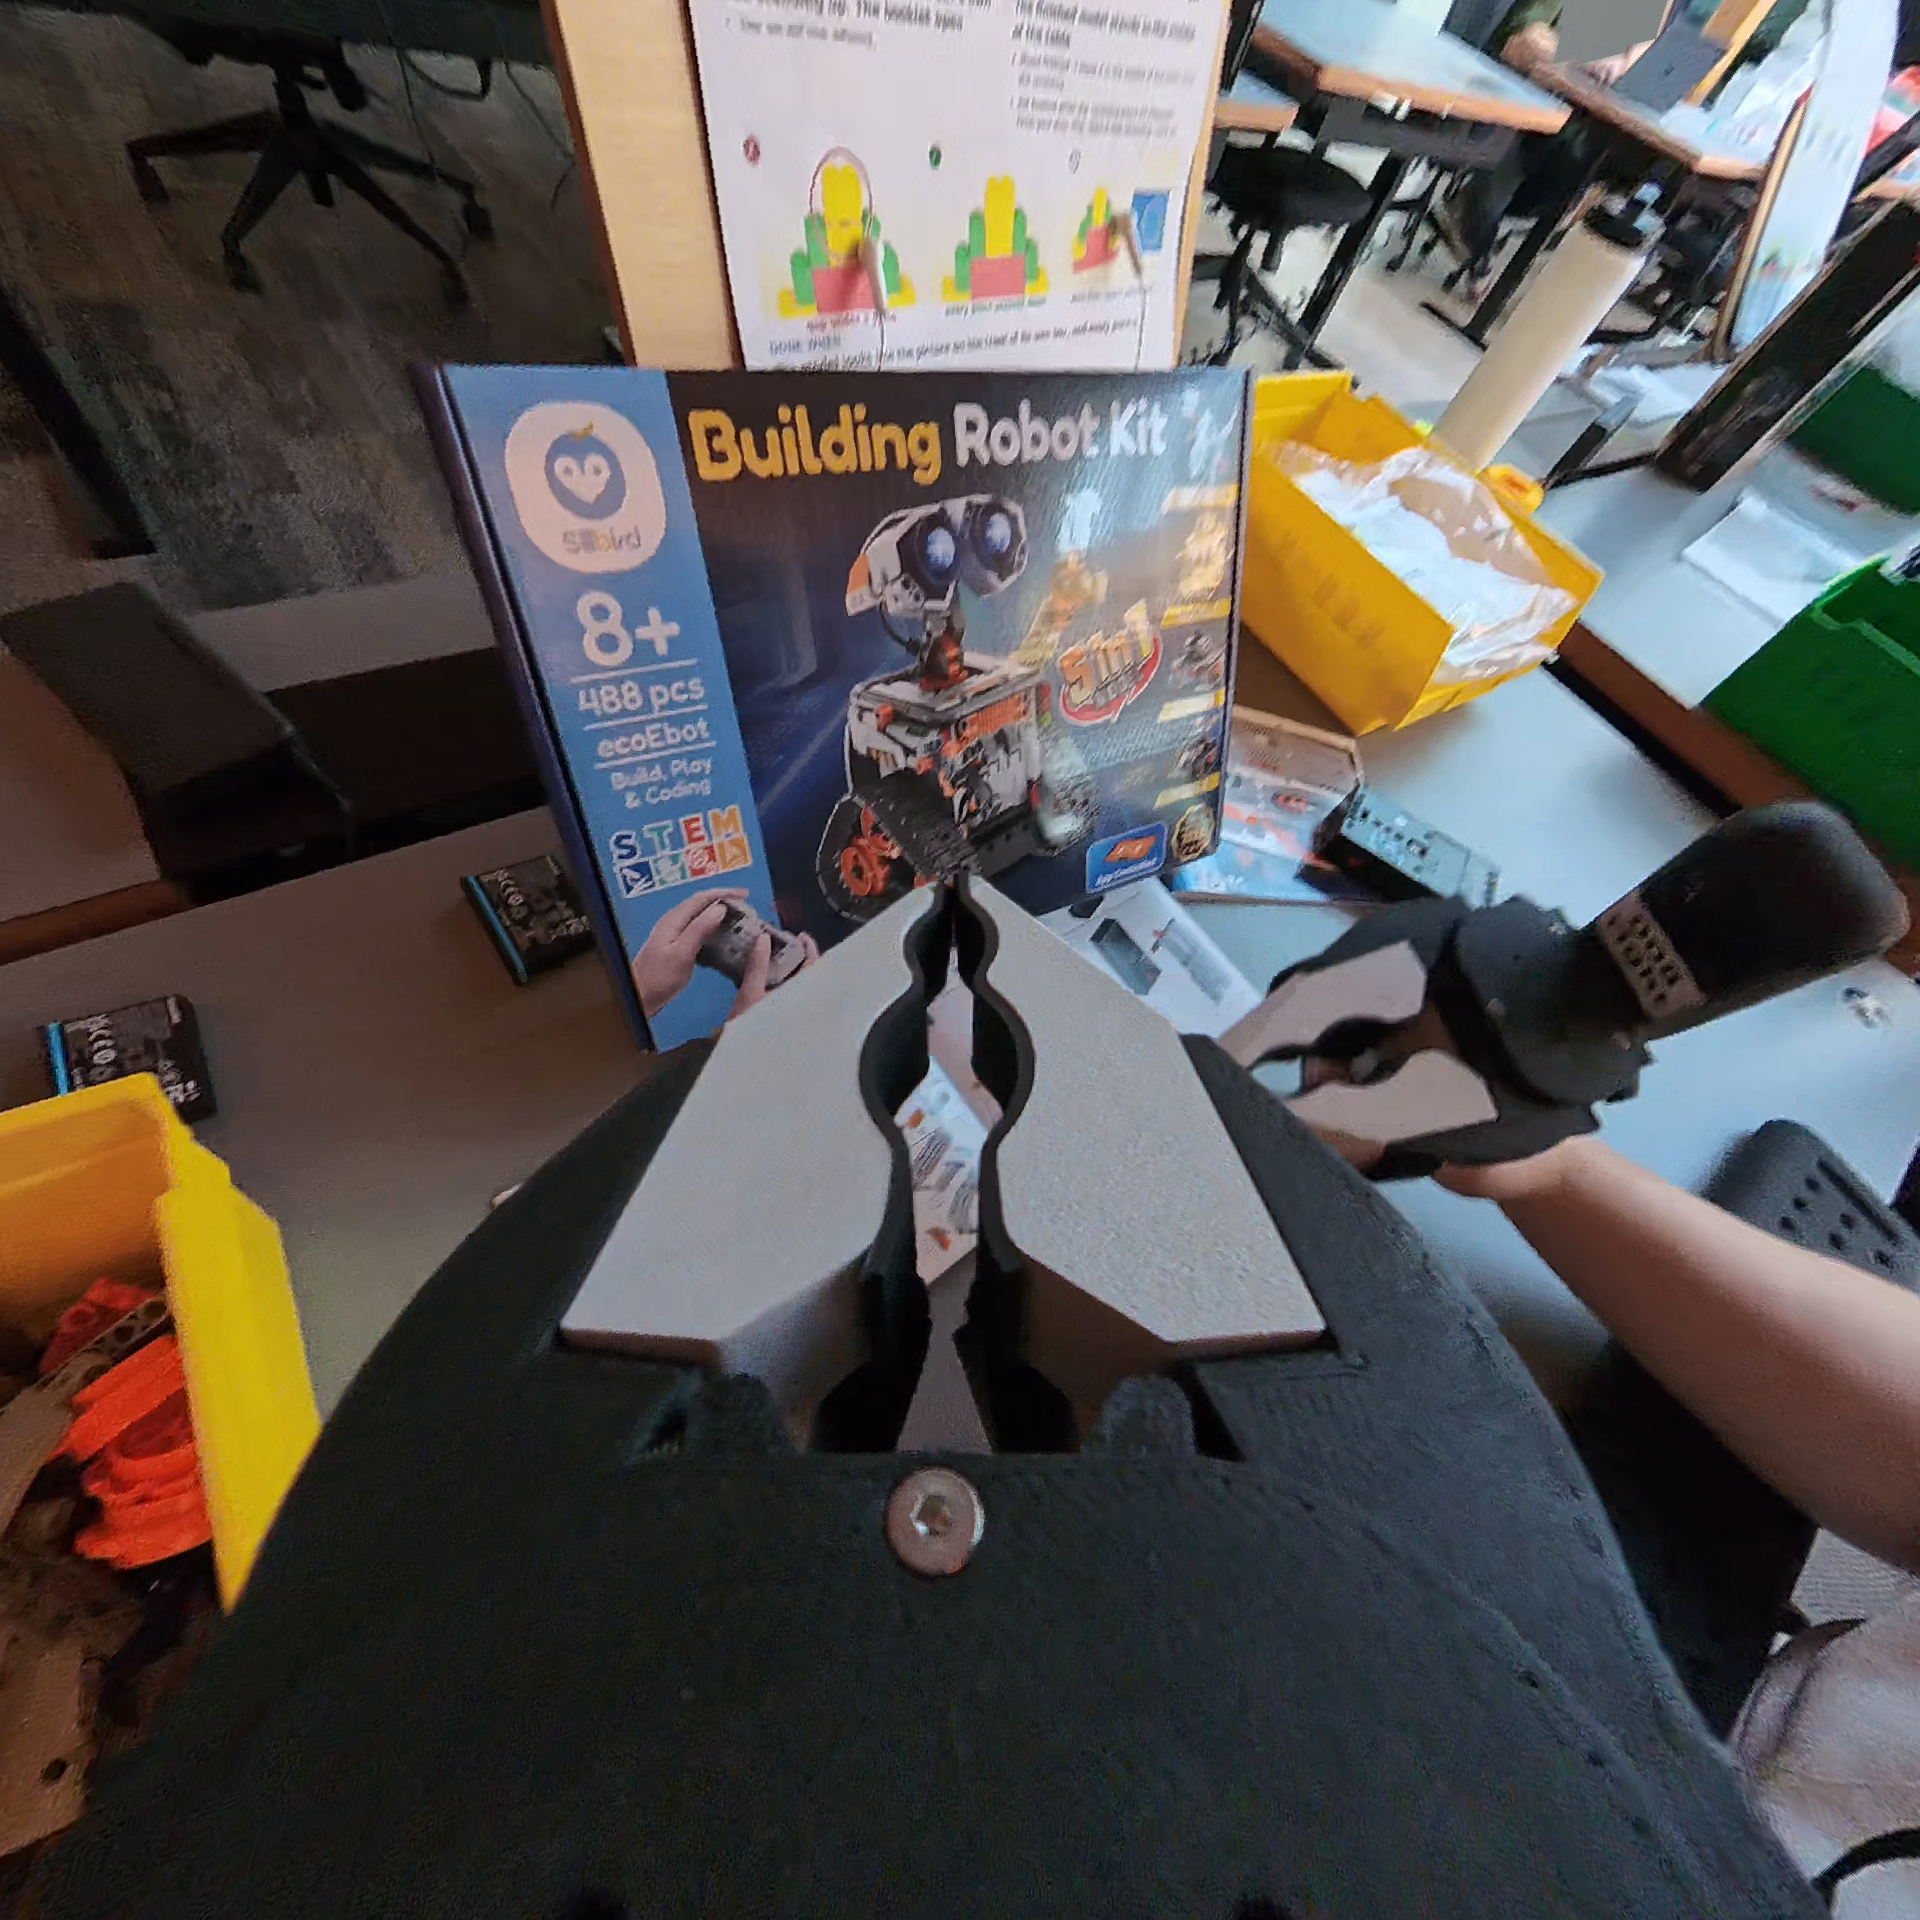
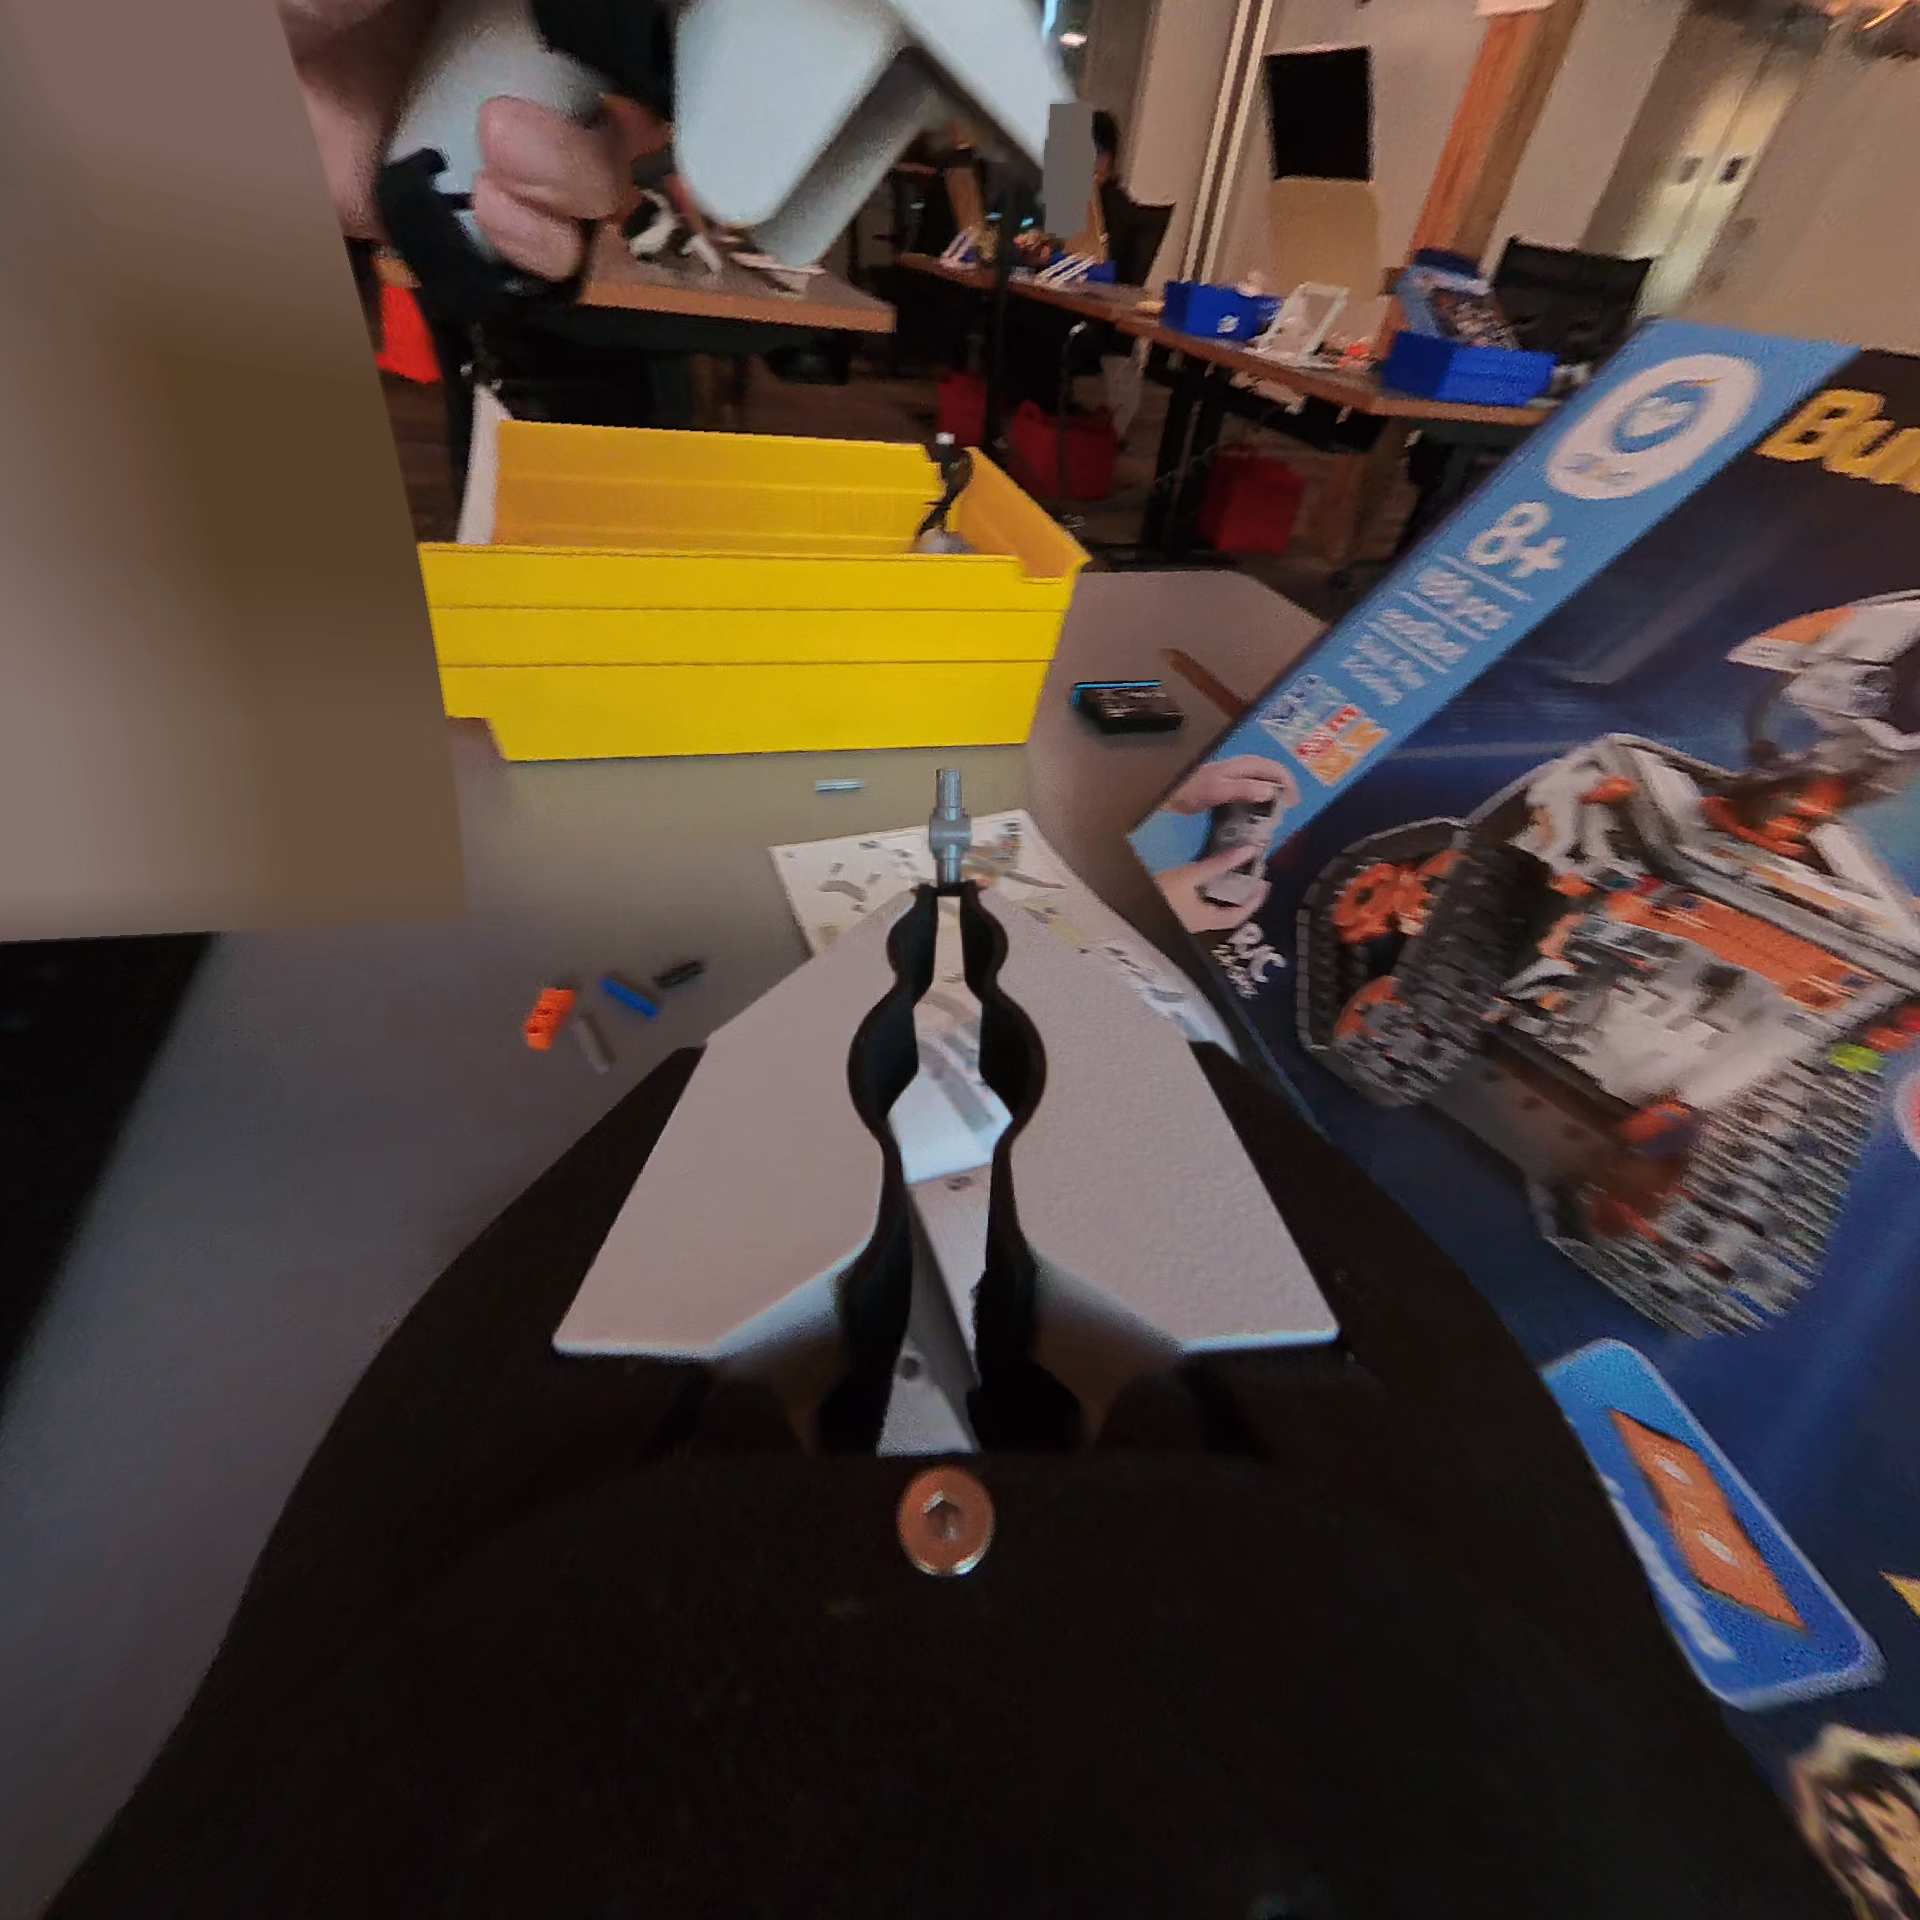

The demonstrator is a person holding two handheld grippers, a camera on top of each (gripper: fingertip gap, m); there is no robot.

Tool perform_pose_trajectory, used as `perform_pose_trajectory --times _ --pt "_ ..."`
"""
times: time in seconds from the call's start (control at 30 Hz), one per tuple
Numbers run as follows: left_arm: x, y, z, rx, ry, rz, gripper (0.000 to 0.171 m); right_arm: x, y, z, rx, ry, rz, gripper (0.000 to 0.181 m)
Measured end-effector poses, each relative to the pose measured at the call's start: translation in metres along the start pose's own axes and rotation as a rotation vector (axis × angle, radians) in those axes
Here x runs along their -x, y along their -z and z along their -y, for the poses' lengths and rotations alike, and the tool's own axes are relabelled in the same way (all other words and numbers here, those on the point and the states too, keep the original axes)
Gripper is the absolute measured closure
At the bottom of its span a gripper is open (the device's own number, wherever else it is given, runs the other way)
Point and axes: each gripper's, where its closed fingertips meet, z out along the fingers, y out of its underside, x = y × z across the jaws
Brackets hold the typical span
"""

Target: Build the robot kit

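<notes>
in my left wrist view, a yellow bin [image 1: 223,1288] of orange and grey parts sits at the near left on the grey tabletop [image 1: 395,1049], with two small black boxes [image 1: 130,1049] beyond it. my left gripper [image 1: 954,896] has its fingertips together, holding nothing, pointed at the upright blue kit box [image 1: 831,644]. to the right, my right gripper [image 1: 1262,1039] hangs over the tabletop, and far right a second yellow bin [image 1: 1351,623] holds clear plastic bags. in my right wrist view, loose orange, blue and grey pieces [image 2: 603,1003] lie left, and my right gripper [image 2: 943,889] is clamped on a small grey pin [image 2: 948,826], above an instruction sheet [image 2: 862,873].
</notes>
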Motion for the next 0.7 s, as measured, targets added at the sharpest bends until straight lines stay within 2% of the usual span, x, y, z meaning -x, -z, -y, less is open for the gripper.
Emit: perform_pose_trajectory --times 0.1,0.17,0.27,0.47,0.7 --pt "-0.011 0.001 0.01 -0.056 0.016 -0.052 0.171 0.037 -0.018 -0.008 0.107 -0.031 0.118 0.178" --pt "-0.018 -0.002 0.01 -0.052 0.008 -0.082 0.171 0.058 -0.03 -0.03 0.248 0.022 0.167 0.178" --pt "-0.02 -0.005 0.004 -0.014 -0.013 -0.081 0.171 0.071 -0.04 -0.065 0.455 0.138 0.163 0.178" --pt "-0.022 -0.001 0.008 -0.037 -0.003 -0.094 0.171 0.093 -0.046 -0.08 0.565 0.093 0.207 0.177" --pt "-0.021 0.004 0.009 -0.039 -0.005 -0.087 0.171 0.099 -0.047 -0.099 0.701 0.183 0.173 0.177"
